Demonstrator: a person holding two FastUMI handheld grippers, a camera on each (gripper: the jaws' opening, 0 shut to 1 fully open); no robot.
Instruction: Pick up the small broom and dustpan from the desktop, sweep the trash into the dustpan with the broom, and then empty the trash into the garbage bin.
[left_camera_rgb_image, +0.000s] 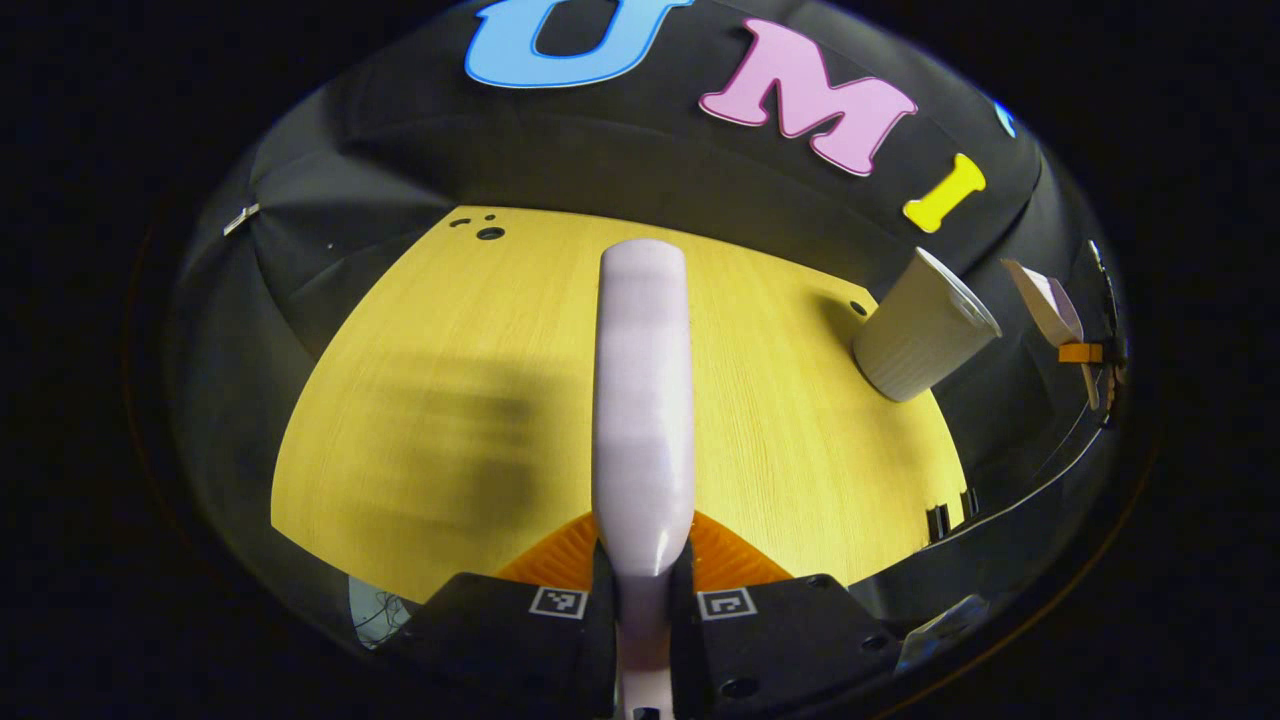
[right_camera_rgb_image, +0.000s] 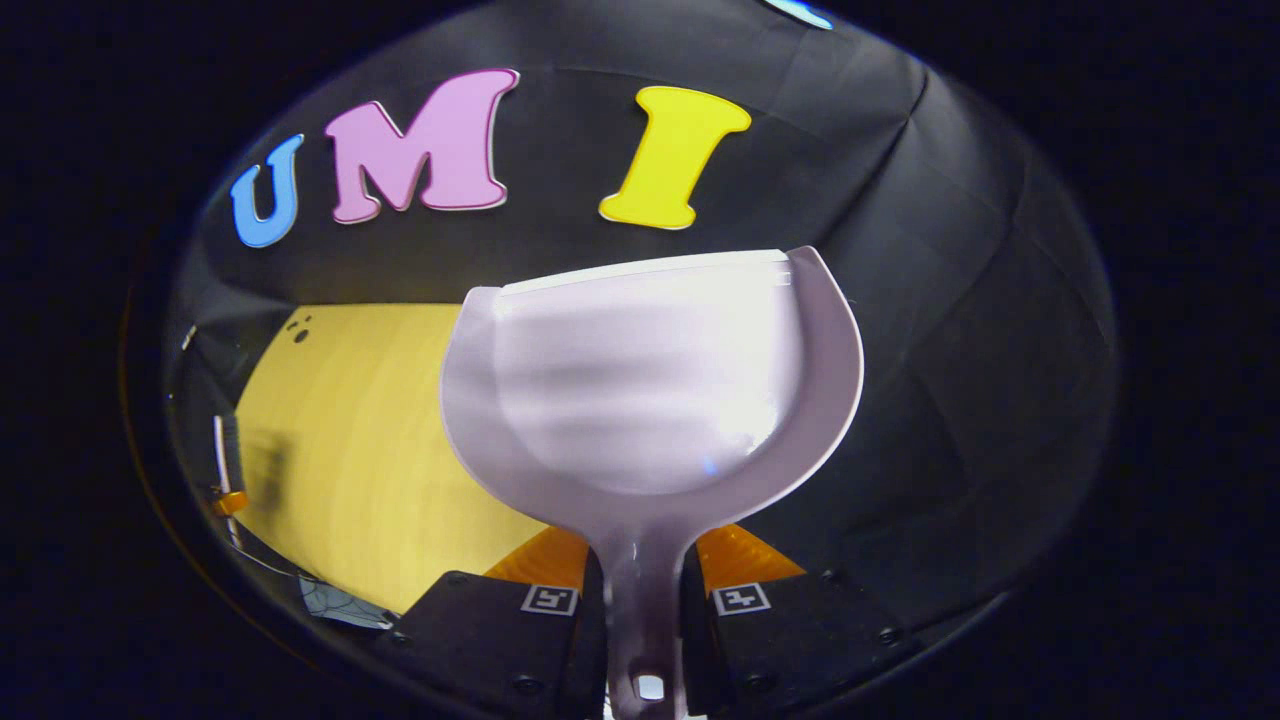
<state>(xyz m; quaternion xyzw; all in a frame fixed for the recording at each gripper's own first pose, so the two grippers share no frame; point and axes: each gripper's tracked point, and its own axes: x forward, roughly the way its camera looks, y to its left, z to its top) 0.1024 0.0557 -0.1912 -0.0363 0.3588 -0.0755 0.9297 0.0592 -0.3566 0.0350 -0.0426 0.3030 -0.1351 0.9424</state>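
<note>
Pale lilac plastic shows in both views. In the left gripper view, the left gripper (left_camera_rgb_image: 643, 585) has its fingers clenched on the handle of the small broom (left_camera_rgb_image: 643, 400), which points forward over the yellow wooden table (left_camera_rgb_image: 430, 400). The broom's bristles cannot be seen from this side. A white ribbed paper cup, the garbage bin (left_camera_rgb_image: 925, 325), stands at the far right edge of the table and looks tilted in the fisheye picture. Beyond it, off the table, the dustpan (left_camera_rgb_image: 1045, 300) appears small and seen from its edge.

In the right gripper view, the right gripper (right_camera_rgb_image: 642, 610) grasps the stem of the dustpan (right_camera_rgb_image: 650, 390) with both fingers, one on each side. The pan is held up in the air, its hollow side facing the camera, and it looks empty inside. It is to the right of the table, in front of the black cloth wall.

Each gripper carries small square black-and-white markers (left_camera_rgb_image: 558, 601); no readable brand or label is seen on the broom, the dustpan or the cup.
</note>
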